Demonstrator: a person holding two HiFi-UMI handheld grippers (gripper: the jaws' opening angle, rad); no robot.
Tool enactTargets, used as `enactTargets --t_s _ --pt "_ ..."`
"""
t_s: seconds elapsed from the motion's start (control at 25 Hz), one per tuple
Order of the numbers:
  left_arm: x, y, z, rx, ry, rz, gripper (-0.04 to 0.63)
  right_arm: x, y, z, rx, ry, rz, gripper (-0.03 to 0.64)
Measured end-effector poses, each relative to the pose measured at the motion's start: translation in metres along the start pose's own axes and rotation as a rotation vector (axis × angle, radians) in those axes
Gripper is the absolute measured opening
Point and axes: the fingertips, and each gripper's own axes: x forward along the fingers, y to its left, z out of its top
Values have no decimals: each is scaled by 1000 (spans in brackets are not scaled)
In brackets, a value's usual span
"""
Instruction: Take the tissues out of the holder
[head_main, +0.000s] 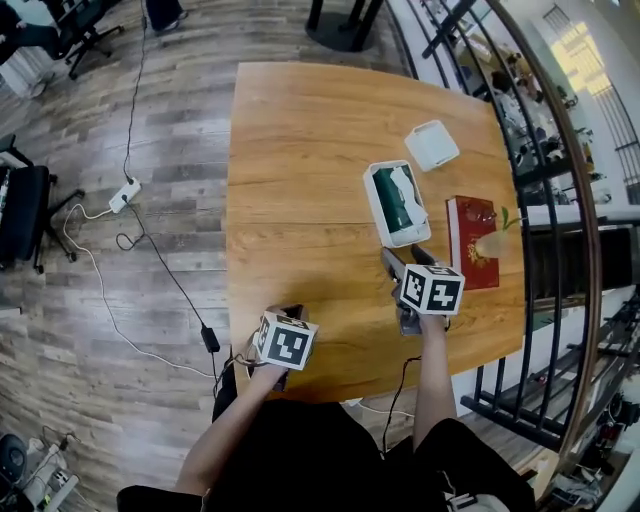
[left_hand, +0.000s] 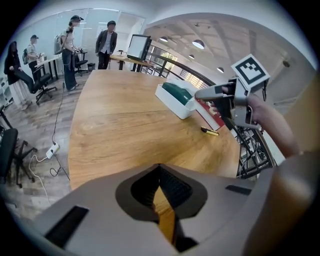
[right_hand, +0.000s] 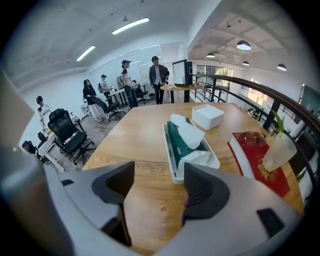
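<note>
Grey tongs (right_hand: 156, 176), black ribbed pads (right_hand: 202, 192), black-white marker cubes (head_main: 432, 288).

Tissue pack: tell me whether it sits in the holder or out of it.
In. The green tissue pack lies inside the white holder on the table, with white tissue poking up from its top.

Bright, even indoor light fills all three views. Ceiling strip lights (right_hand: 131, 22) and round lamps (right_hand: 243, 45) glow in the right gripper view, and a window (head_main: 578, 52) is blown out in the head view. The wooden table (head_main: 300, 200) carries only soft shadows, and the white tissues (right_hand: 190, 131) show crisp folds. Fisheye distortion bows the floorboards (head_main: 150, 250). Both gripper views have black corners.
</note>
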Motion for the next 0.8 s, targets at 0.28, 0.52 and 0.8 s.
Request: enactTargets --t_s 0.28,0.52,0.8 --pt "0 2 -2 -49 0 -26 -2 24 -41 47 -102 -6 -78 336" --pt "1 2 -6 -36 16 -41 -2 54 -63 58 -172 82 -108 368" --pt "0 10 -11 -47 23 -52 -2 85 -67 59 -229 166 -98 396"
